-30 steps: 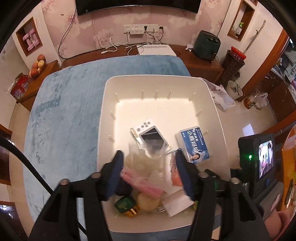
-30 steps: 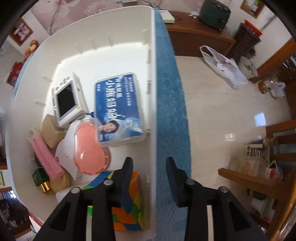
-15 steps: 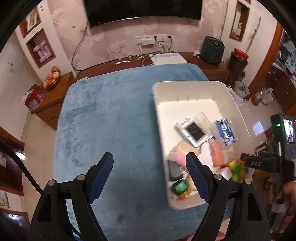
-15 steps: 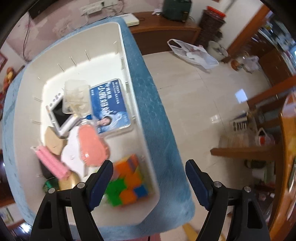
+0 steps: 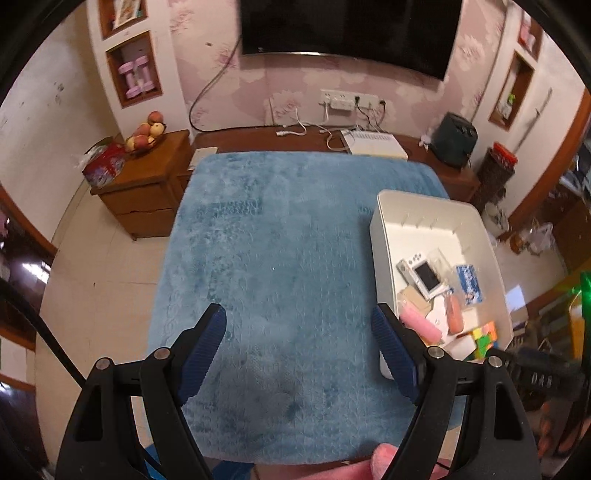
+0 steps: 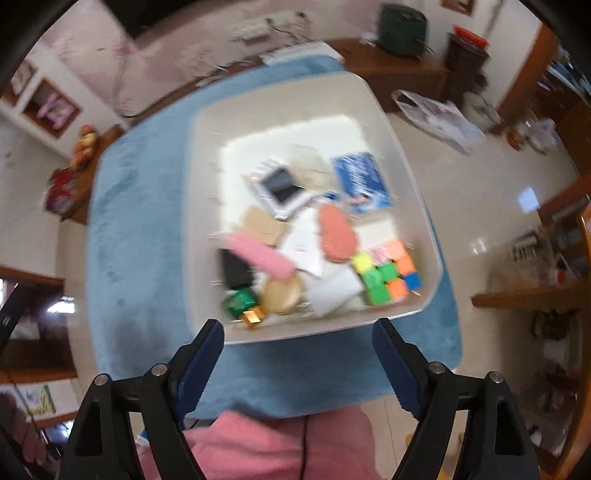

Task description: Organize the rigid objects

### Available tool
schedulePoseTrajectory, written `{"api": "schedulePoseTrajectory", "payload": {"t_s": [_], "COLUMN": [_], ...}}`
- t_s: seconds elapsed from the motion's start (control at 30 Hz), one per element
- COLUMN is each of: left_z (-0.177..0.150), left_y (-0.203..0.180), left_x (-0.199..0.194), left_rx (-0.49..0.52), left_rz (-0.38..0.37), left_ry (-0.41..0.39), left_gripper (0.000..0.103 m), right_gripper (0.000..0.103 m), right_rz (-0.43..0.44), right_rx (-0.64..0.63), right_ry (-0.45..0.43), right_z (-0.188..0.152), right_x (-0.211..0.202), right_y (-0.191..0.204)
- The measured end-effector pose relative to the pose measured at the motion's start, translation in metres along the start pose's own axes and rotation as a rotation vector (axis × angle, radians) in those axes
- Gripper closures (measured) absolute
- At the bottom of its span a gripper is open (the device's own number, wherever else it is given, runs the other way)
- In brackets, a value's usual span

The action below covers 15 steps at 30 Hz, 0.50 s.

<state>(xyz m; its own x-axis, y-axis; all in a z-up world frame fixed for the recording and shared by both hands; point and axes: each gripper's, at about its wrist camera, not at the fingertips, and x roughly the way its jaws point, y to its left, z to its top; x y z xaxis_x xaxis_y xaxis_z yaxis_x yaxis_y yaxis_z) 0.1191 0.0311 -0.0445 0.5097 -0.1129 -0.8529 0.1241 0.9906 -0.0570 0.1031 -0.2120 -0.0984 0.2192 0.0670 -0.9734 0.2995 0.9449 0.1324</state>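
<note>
A white bin (image 5: 380,229) stands on the blue mat (image 5: 280,258) at the right. It holds a colour cube (image 5: 485,334), a blue box (image 5: 469,284), a white handheld device (image 5: 424,275), a pink roller (image 5: 421,325) and other small items. My left gripper (image 5: 297,314) hangs open over bare mat to the left of the bin, with nothing between its fingers. In the blurred right wrist view my right gripper (image 6: 298,326) is high above the bin's (image 6: 199,184) near edge. Its jaws are opening, nothing between them. The cube (image 6: 388,273) lies in the near right corner.
A wooden cabinet (image 5: 144,177) with fruit stands left of the mat. A television (image 5: 347,29), a white box (image 5: 373,144) and a dark green appliance (image 5: 456,138) are at the back. A person's pink clothing (image 6: 277,443) is below the grippers. Tiled floor lies to the right.
Both grippers rose and drew back from the bin. The left one swung left over the mat. The right one opened wide, and the colour cube stays in the bin.
</note>
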Motion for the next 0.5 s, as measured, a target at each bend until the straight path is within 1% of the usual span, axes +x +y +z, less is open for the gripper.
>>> {"api": "schedulePoseTrajectory", "payload": {"t_s": [0.17, 0.23, 0.27, 0.33, 0.4, 0.47, 0.5], "left_z": [0.003, 0.003, 0.003, 0.000, -0.003, -0.006, -0.008], "left_y": [-0.003, -0.012, -0.013, -0.020, -0.026, -0.031, -0.036], "left_x": [-0.018, -0.029, -0.033, -0.042, -0.049, -0.052, -0.052], "left_rx": [-0.026, -0.009, -0.008, -0.017, -0.034, -0.040, -0.034], "left_rz": [-0.007, 0.008, 0.019, 0.047, 0.039, 0.041, 0.064], "left_ry": [-0.022, -0.042, -0.049, -0.070, -0.077, -0.081, -0.088], "left_gripper": [0.020, 0.020, 0.020, 0.020, 0.020, 0.020, 0.020], "right_gripper": [0.017, 0.013, 0.010, 0.007, 0.002, 0.002, 0.002], "right_rz": [0.065, 0.077, 0.076, 0.069, 0.053, 0.017, 0.005], "right_rx": [-0.070, -0.093, -0.098, -0.123, -0.149, -0.181, -0.190], "right_ry": [-0.054, -0.081, -0.093, -0.142, -0.186, -0.230, -0.241], "right_z": [-0.009, -0.014, -0.015, -0.020, -0.023, -0.026, -0.026], "right_x": [-0.036, -0.052, -0.058, -0.074, -0.083, -0.090, -0.091], "right_y": [0.022, 0.026, 0.026, 0.028, 0.028, 0.027, 0.025]}}
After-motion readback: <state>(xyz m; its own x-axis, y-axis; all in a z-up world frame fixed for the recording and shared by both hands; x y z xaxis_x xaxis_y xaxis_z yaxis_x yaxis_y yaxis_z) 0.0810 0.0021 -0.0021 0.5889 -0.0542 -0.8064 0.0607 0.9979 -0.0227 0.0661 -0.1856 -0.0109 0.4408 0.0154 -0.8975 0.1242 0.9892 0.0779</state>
